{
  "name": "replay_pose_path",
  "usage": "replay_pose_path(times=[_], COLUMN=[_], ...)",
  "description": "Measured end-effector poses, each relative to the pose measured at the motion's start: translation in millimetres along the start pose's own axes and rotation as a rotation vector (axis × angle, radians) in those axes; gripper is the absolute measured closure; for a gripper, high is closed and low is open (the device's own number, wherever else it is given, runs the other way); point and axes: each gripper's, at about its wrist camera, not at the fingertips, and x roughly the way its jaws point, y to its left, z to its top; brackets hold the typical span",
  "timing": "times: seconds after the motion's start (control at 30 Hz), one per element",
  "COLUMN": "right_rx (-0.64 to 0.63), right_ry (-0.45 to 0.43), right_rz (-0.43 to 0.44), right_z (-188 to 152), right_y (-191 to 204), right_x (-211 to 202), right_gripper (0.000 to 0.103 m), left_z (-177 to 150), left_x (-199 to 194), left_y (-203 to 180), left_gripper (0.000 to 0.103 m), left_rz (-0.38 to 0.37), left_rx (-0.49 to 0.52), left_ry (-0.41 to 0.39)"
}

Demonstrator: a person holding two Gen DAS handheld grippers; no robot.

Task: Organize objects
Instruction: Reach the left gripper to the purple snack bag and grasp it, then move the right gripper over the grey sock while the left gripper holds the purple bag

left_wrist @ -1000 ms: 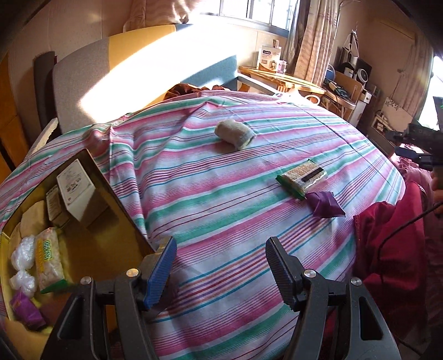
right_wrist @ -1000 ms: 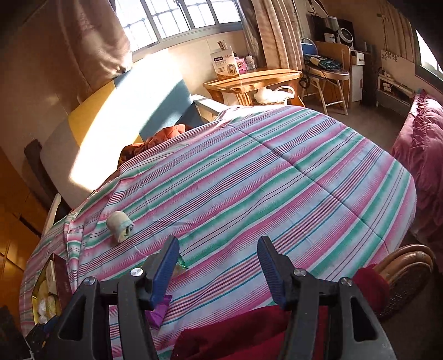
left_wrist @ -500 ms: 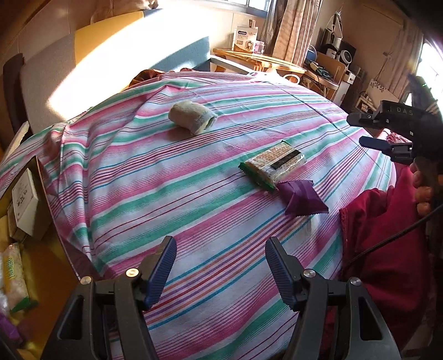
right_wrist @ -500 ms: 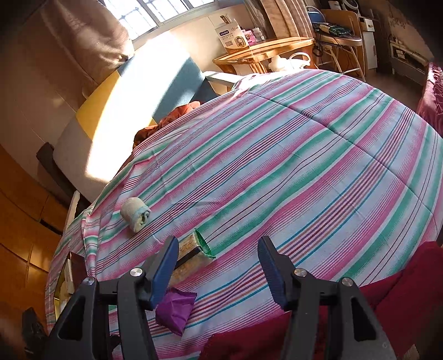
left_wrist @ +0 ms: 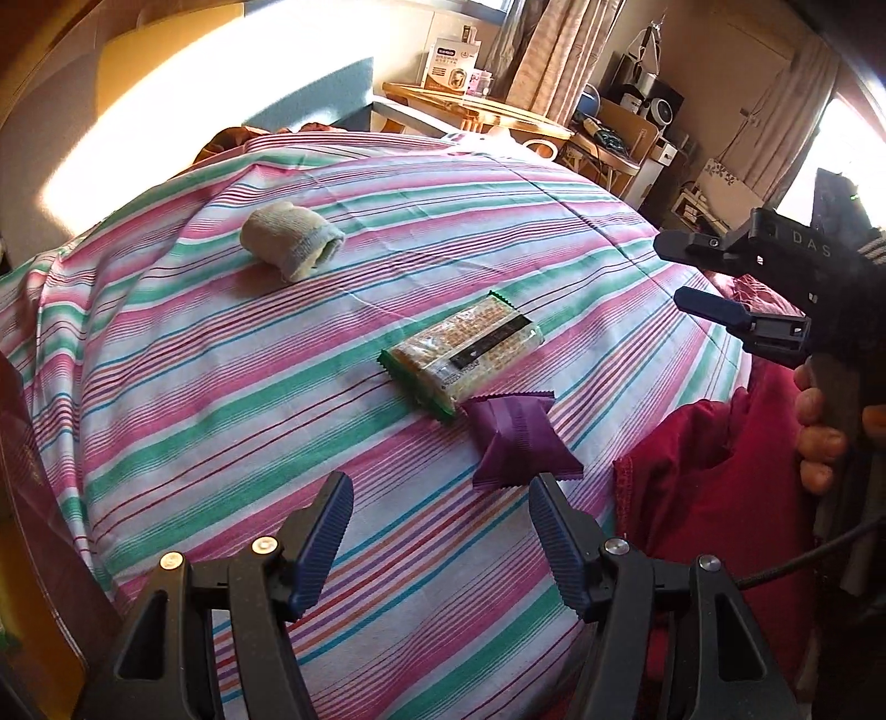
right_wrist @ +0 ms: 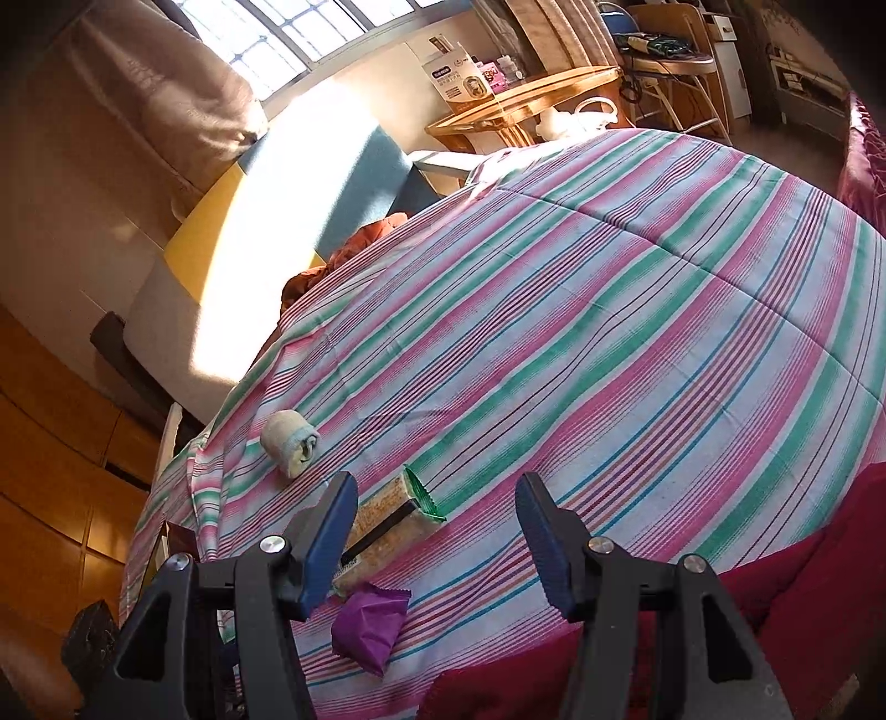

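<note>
Jaws of both your grippers stood wide, empty; left gripper (left_wrist: 437, 545) risked dragging cracker pack (left_wrist: 462, 354) while grabbing touching purple packet (left_wrist: 518, 437).

We see a bed spread with a striped quilt (left_wrist: 232, 387) in pink, green and white, and a dark red blanket (left_wrist: 714, 476) bunched at its near edge. Beyond the bed stands a headboard (right_wrist: 232, 266) of yellow, blue and grey panels lit by sun. A wooden side table (right_wrist: 531, 105) carries a white box (right_wrist: 457, 77), with curtains (left_wrist: 548, 50) behind it.
</note>
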Motion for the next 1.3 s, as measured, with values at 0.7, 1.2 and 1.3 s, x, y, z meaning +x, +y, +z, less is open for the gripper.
replay_pose_path(times=[0.7, 1.2, 1.3], right_rx=[0.002, -0.004, -0.009], right_ry=[0.013, 0.027, 0.031], right_rz=[0.019, -0.044, -0.067], right_z=[1, 0, 0], right_y=[-1, 1, 3], right_x=[2, 5, 6], right_gripper=[0.043, 0.043, 0.043], left_z=[26, -27, -37], left_x=[65, 12, 2], left_y=[-43, 18, 36], left_gripper=[0.066, 0.066, 0.066], left_rz=[-0.007, 0.163, 0.210], left_rx=[0.098, 0.041, 0.004], left_ry=[0.072, -0.079, -0.113])
